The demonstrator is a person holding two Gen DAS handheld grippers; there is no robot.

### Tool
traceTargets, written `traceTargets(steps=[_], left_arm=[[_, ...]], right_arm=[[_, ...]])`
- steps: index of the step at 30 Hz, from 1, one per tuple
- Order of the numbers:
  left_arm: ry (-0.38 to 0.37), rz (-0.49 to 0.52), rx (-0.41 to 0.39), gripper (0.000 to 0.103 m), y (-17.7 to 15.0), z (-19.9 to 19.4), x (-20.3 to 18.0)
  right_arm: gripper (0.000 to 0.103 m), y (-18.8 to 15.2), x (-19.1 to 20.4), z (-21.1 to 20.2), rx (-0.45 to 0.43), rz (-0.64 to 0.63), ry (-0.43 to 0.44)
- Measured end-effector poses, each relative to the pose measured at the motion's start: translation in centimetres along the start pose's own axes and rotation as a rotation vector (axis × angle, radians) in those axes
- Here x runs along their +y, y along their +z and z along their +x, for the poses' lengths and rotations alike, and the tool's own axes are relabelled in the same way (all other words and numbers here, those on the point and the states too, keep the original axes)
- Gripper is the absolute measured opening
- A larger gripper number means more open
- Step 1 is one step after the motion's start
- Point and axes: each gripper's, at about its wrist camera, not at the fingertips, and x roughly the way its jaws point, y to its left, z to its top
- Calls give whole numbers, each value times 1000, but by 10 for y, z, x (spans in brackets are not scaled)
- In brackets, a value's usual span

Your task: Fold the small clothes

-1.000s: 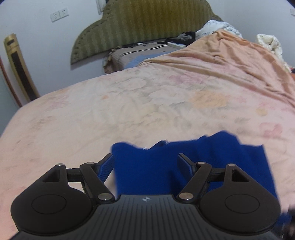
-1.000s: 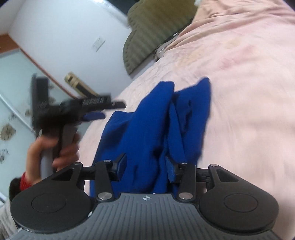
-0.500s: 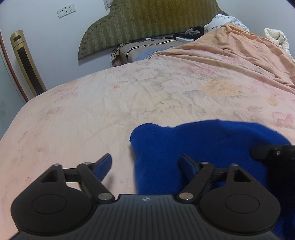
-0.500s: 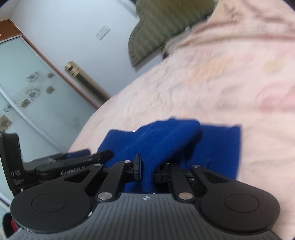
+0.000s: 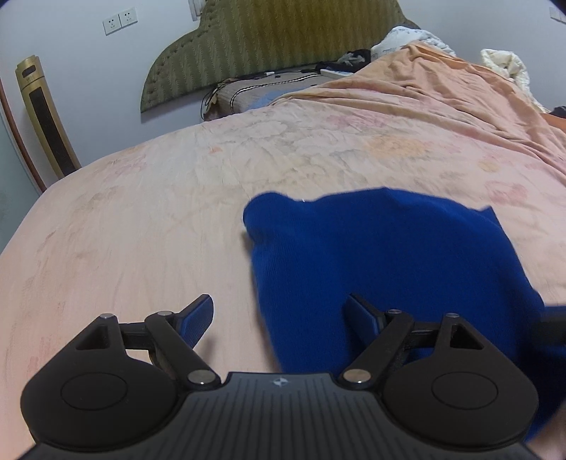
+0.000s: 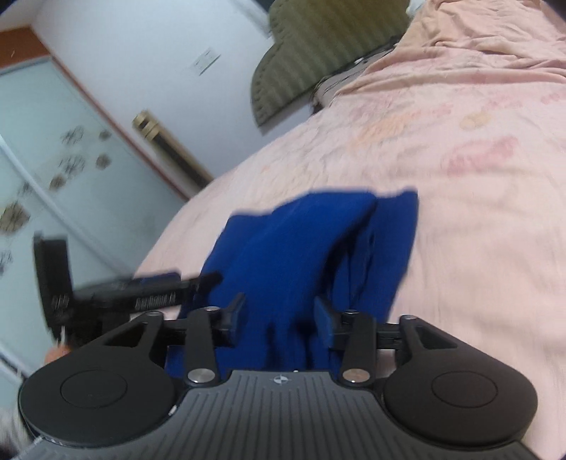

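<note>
Since half a second ago our right gripper (image 6: 279, 318) has let its jaws part: they were pinched on the blue garment (image 6: 293, 254) and now stand apart with the cloth bunched loosely between them, no pad pressing it that we can see. Our left gripper (image 5: 279, 318) stays spread wide and empty; its left finger (image 5: 198, 318) sits over bare bedspread (image 5: 141, 230) and its right finger over the garment's near edge, whether touching we cannot tell. From the left wrist the garment (image 5: 389, 254) lies in a rumpled heap on the bed, right of centre. From the right wrist, the left gripper (image 6: 184, 279) shows blurred just beside the cloth's left side. Beyond are the green headboard (image 5: 269, 46), a gold tower fan (image 5: 42, 116), wall sockets (image 5: 119, 20) and a crumpled orange blanket (image 5: 442, 88).
</note>
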Motion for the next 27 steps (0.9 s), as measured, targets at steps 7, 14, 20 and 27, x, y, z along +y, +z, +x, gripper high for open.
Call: traceTargets(steps=[7, 14, 20, 27], left_arm=[[-33, -28, 7, 82, -20, -20, 5], [-50, -30, -3, 83, -29, -32, 12], [-189, -203, 46, 83, -28, -9, 43], [-427, -514, 157, 84, -14, 50, 90]], right_arm=[[10, -37, 0, -22, -30, 36, -93], [8, -48, 2, -40, -60, 42, -112], [66, -33, -13, -42, -106, 104, -98], [78, 16, -47, 5, -71, 172, -64]])
